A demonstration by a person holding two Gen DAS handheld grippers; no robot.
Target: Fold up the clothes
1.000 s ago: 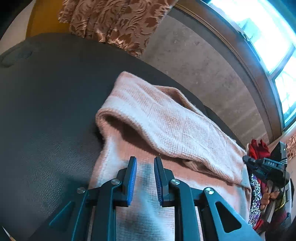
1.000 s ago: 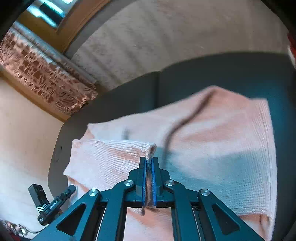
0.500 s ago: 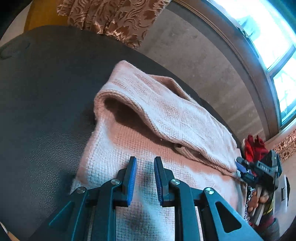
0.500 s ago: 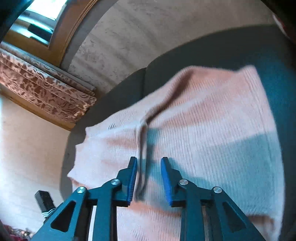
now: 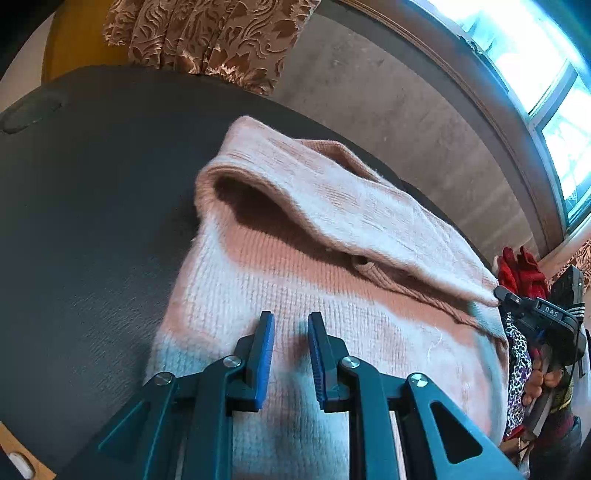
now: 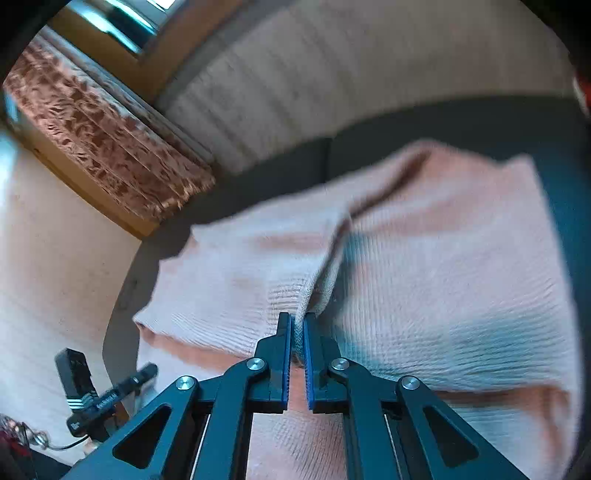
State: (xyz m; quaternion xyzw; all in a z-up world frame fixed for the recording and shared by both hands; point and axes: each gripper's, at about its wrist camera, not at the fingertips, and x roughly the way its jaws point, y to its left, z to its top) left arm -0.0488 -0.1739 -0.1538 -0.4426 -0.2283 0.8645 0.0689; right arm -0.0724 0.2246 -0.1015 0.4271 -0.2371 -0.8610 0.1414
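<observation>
A pink knit sweater [image 5: 332, 229] lies on a dark table [image 5: 92, 184], with one part folded over along its far side, leaving an open pocket at the left. My left gripper [image 5: 290, 325] is open and empty, its fingers just above the sweater's near part. In the right wrist view the same sweater [image 6: 443, 258] spreads across the table. My right gripper [image 6: 297, 325] is shut on a raised ridge of the sweater's fabric [image 6: 317, 291] at the folded edge. The right gripper also shows in the left wrist view [image 5: 546, 317] at the far right.
A grey wall [image 5: 406, 110] and a window [image 5: 535, 55] stand behind the table. Patterned brown curtains [image 5: 207, 33] hang at the far left. Red and patterned clothes [image 5: 517, 273] lie at the table's right end. The left gripper's body [image 6: 92, 398] shows at the lower left.
My right gripper opened half a second ago and has now shut again on a fold of the sweater. My left gripper stayed open and shifted slightly over the sweater.
</observation>
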